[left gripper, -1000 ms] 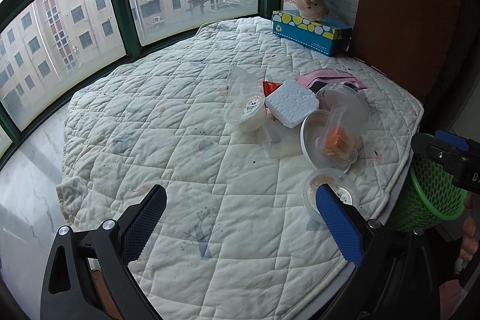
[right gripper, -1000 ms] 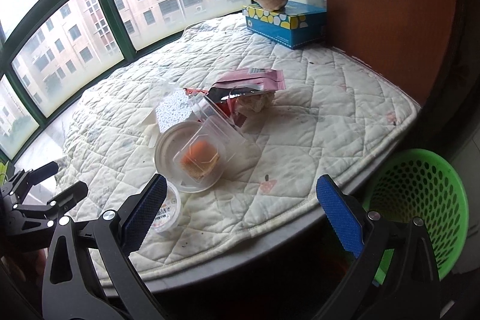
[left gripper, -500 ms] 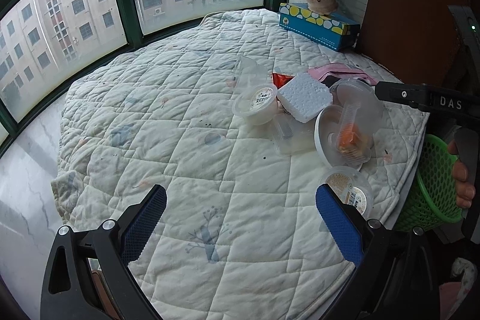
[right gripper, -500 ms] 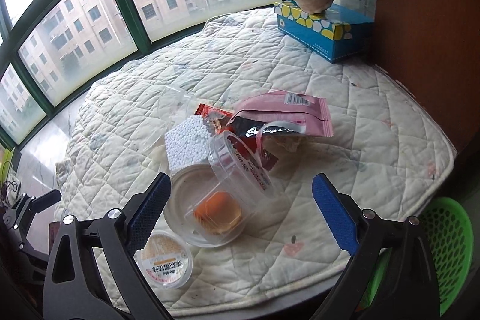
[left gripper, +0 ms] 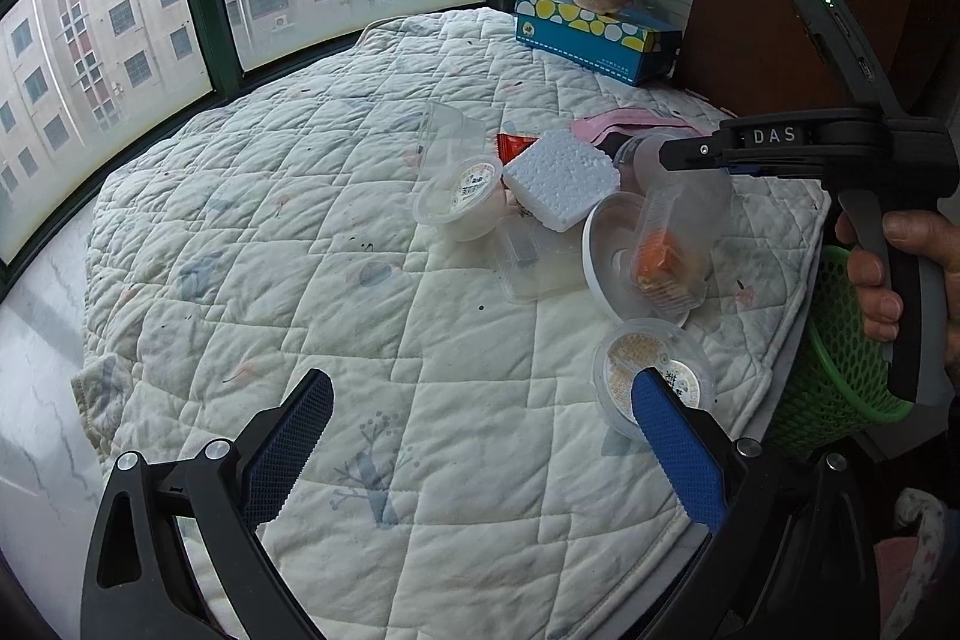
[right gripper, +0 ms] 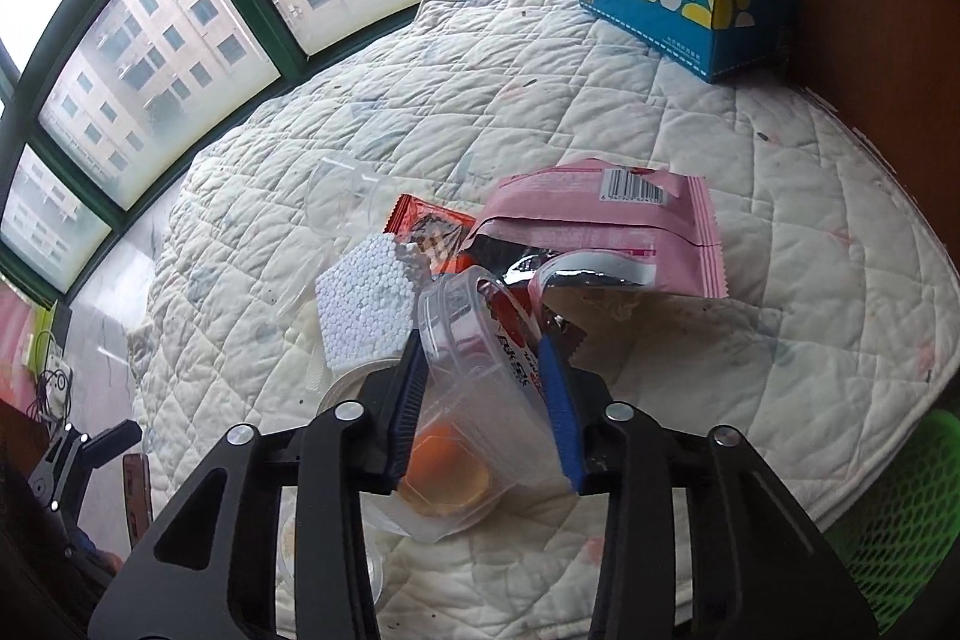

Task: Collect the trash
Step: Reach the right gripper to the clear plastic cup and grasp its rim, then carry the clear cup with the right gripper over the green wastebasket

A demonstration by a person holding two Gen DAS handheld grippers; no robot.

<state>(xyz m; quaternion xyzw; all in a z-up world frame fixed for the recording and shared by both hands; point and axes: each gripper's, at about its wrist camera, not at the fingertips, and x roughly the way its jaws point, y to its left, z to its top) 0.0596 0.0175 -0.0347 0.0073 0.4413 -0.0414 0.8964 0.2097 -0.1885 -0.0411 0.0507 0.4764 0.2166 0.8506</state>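
Right wrist: clear cup (right gripper: 474,370) sideways, mouth away.

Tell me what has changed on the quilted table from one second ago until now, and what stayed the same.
The right tongs came in over the trash pile, and their jaws are closing around the clear plastic cup with orange leftovers; the pads already touch its sides. The left tongs stay open and hover almost unmoved. The foam block, pink wrapper, tissue box and green basket stayed put.

The quilt (left gripper: 300,232) toward the windows lies open. The trash pile (left gripper: 558,196) crowds the right side; a tissue box (left gripper: 594,34) blocks the far corner beside the wall.
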